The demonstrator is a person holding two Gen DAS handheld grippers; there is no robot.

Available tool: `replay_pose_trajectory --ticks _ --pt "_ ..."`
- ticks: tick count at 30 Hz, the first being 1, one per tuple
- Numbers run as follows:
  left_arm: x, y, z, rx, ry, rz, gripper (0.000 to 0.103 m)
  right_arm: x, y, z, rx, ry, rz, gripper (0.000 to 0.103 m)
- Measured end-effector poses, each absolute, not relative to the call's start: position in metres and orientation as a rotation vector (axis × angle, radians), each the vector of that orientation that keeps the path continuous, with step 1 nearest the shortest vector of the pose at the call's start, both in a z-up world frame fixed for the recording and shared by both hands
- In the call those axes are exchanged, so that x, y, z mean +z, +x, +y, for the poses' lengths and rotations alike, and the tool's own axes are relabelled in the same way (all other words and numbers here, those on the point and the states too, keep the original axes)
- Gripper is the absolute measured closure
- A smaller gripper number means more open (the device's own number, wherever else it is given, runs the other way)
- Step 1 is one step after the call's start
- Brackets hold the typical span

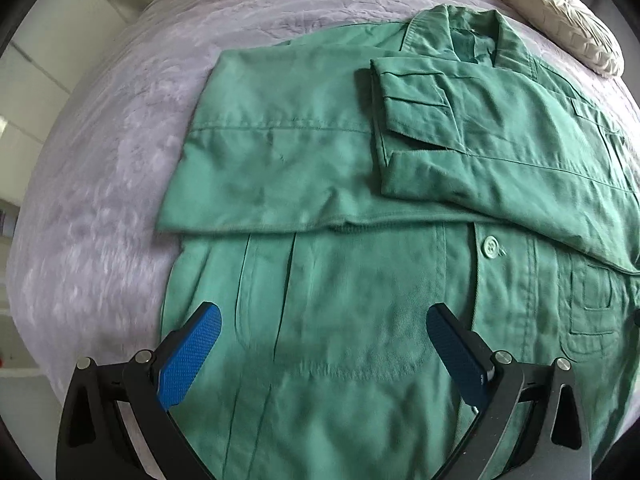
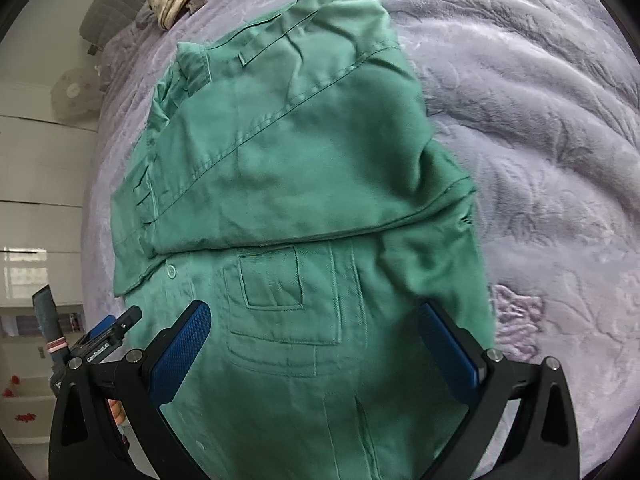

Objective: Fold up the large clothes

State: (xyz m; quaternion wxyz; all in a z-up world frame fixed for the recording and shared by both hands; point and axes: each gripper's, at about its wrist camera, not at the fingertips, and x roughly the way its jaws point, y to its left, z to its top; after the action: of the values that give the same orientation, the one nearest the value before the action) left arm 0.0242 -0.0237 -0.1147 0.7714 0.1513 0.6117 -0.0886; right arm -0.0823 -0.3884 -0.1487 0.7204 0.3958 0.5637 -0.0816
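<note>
Green jacket [image 1: 320, 152] spread on lilac bed [image 1: 100, 160], sleeves folded across its far half (button [image 1: 490, 246] showing at centre); left gripper [image 1: 324, 344] over near hem, fingers apart; right gripper [image 2: 316, 340] likewise, fingers apart, above chest pocket [image 2: 272, 280].

Left gripper [image 1: 324, 328] fingers [image 1: 190, 356] spread above green jacket [image 1: 320, 168] on lilac bedspread [image 1: 100, 168].

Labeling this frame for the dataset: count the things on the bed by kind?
Green jacket: 1
Cream cushion: 1
Open grippers over the jacket: 2, left and right
Total: 4
All on or above the lilac bedspread.
</note>
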Motion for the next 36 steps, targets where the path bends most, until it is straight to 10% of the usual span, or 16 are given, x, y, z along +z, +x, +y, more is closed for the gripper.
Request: replay_pose_trajectory --ticks 18,36 --pt "-0.064 -0.029 0.023 -0.113 0.316 1.308 0.0 -0.088 -0.108 -0.392 -0.152 0.901 1.114 0.0" --pt "-0.148 -0.096 0.188 -0.302 0.257 1.507 0.0 -0.146 -0.28 -0.327 -0.331 1.015 1.223 0.0"
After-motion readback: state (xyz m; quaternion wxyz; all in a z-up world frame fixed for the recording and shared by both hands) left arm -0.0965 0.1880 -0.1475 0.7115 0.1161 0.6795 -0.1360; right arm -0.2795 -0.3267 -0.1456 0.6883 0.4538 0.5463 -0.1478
